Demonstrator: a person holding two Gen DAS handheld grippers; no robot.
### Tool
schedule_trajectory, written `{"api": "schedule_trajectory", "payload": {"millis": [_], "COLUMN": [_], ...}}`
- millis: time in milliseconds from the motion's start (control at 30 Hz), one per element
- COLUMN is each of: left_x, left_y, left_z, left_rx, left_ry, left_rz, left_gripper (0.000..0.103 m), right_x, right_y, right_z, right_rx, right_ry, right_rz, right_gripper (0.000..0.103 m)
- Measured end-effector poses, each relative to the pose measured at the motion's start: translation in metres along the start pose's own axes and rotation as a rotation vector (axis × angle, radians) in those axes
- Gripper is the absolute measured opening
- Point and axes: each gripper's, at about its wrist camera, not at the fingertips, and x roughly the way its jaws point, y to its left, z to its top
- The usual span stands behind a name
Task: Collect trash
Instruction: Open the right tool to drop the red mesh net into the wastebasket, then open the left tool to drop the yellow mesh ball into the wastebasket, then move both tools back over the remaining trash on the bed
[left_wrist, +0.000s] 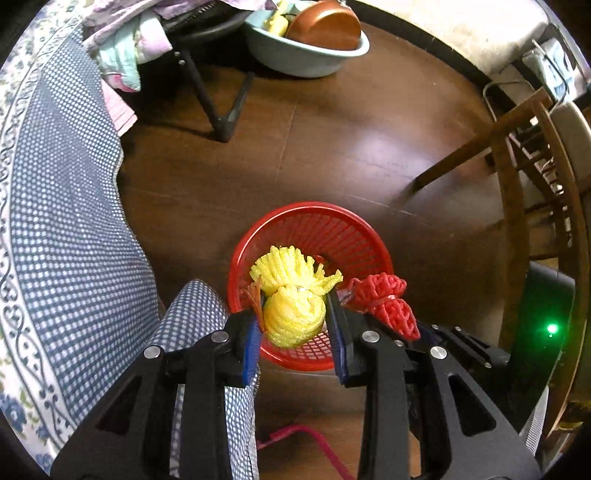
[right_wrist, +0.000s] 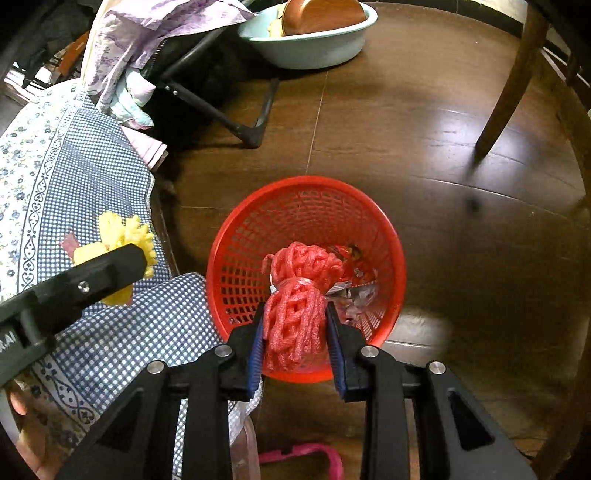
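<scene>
Left gripper (left_wrist: 293, 317) clamps yellow foam net (left_wrist: 293, 295), right gripper (right_wrist: 295, 321) red foam net (right_wrist: 297, 306) (wrapper print in red basket (right_wrist: 236, 236) unreadable).

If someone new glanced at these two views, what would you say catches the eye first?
The red basket on the dark wooden floor stands out, with wrappers already at its bottom. Above it, the left gripper is shut on a yellow foam net, and the right gripper is shut on a red foam net. A blue checked cloth fills the left side.
</scene>
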Motion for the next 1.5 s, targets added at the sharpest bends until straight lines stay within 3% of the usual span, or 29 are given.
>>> {"api": "schedule_trajectory", "payload": {"millis": [67,133,167,767,867,933,1200,1300,1400,1500], "left_x": [0.007,0.013,0.014,0.035,0.030,0.025,0.003,-0.021,-0.065,-0.121], "left_y": [-0.001,-0.002,-0.002,-0.016,-0.015,-0.013,-0.016,-0.026,-0.037,-0.030], "left_z": [0.002,0.003,0.004,0.008,0.007,0.008,0.003,-0.004,-0.015,-0.028], "left_rx": [0.003,0.007,0.009,0.071,0.060,0.041,0.017,0.063,0.132,0.135], "left_ry": [0.012,0.020,0.022,0.059,0.069,0.064,0.057,0.017,-0.077,-0.208], "left_rz": [0.004,0.011,0.012,-0.017,-0.071,-0.113,-0.204,-0.222,-0.239,-0.256], "left_gripper": [0.033,0.033,0.033,0.037,0.049,0.070,0.076,0.076,0.076,0.089], "right_x": [0.004,0.005,0.007,0.012,0.009,0.004,-0.020,-0.030,-0.039,-0.049], "right_y": [-0.004,-0.007,-0.006,-0.034,-0.038,-0.041,-0.047,-0.045,-0.040,-0.026], "right_z": [0.000,0.000,0.002,-0.026,-0.027,-0.028,-0.030,-0.031,-0.032,-0.033], "right_rx": [0.008,0.014,0.016,0.030,0.035,0.034,0.027,0.022,0.009,-0.033], "right_ry": [0.000,0.006,0.007,0.129,0.129,0.125,0.099,0.081,0.069,0.067], "right_rz": [-0.004,-0.015,-0.016,-0.046,-0.054,-0.062,-0.091,-0.092,-0.090,-0.088], "right_gripper": [0.034,0.052,0.053,0.056,0.056,0.056,0.056,0.056,0.056,0.056]}}
